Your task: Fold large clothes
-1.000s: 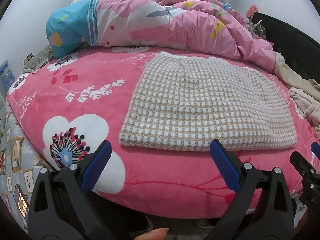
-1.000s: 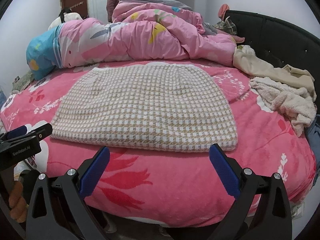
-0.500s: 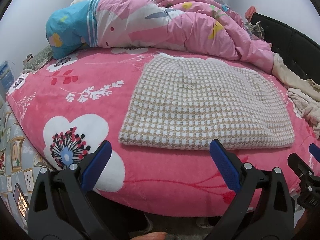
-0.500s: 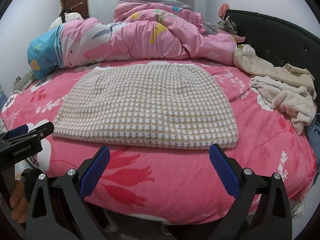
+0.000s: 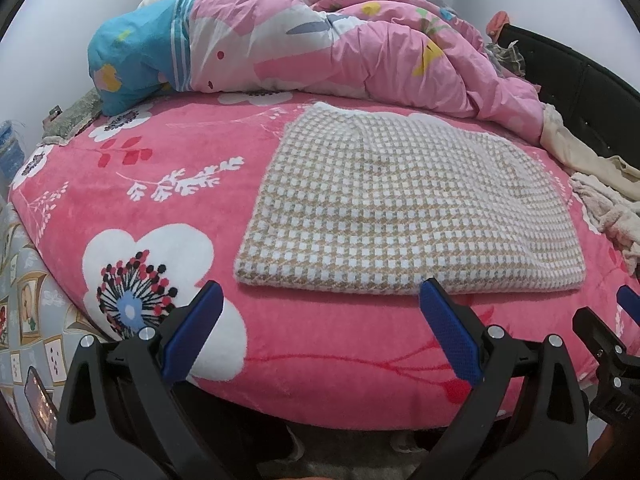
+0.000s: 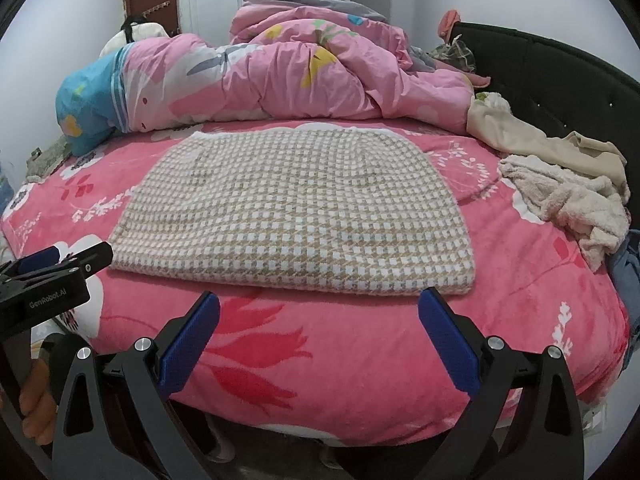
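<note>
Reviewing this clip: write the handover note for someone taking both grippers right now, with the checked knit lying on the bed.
Left gripper: open, empty, held short of the bed's near edge.
Right gripper: open, empty, also short of the near edge.
Checked knit garment: lies flat in a folded rectangle on the pink floral bedspread, touched by neither gripper.
Unfolded clothes are heaped on the right by the headboard; the pink duvet is bunched behind.
Done: the knit looks folded at least once. Left: probably another fold, then the heap.
</note>
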Motion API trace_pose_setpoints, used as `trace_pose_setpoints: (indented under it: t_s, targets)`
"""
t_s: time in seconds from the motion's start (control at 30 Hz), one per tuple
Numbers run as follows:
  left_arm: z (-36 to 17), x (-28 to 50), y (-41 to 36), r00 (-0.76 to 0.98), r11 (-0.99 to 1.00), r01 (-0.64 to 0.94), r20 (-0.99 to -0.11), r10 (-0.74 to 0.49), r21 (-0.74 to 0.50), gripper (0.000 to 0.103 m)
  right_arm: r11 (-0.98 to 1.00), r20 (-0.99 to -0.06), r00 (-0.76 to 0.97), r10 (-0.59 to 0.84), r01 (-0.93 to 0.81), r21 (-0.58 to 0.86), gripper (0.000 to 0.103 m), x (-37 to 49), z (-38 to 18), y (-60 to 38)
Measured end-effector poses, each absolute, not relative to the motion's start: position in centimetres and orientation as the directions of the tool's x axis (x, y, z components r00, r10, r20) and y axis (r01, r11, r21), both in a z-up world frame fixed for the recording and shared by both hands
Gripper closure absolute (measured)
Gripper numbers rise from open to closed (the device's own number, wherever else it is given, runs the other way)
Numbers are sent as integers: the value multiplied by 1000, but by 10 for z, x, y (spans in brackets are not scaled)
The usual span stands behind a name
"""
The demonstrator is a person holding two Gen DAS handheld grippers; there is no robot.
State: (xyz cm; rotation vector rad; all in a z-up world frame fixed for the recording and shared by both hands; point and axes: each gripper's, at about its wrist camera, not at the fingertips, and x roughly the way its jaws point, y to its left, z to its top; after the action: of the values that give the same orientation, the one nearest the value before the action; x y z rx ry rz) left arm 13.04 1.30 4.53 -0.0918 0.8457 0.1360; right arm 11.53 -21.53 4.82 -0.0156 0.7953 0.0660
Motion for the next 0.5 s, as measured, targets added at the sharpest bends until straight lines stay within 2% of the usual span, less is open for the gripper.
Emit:
trace_pose_setpoints:
  t_s: [0.5]
  targets:
    - [40, 128, 9, 646, 991, -122, -763, 39, -52, 8, 999, -716, 697, 32, -43, 2, 6, 110, 52, -218]
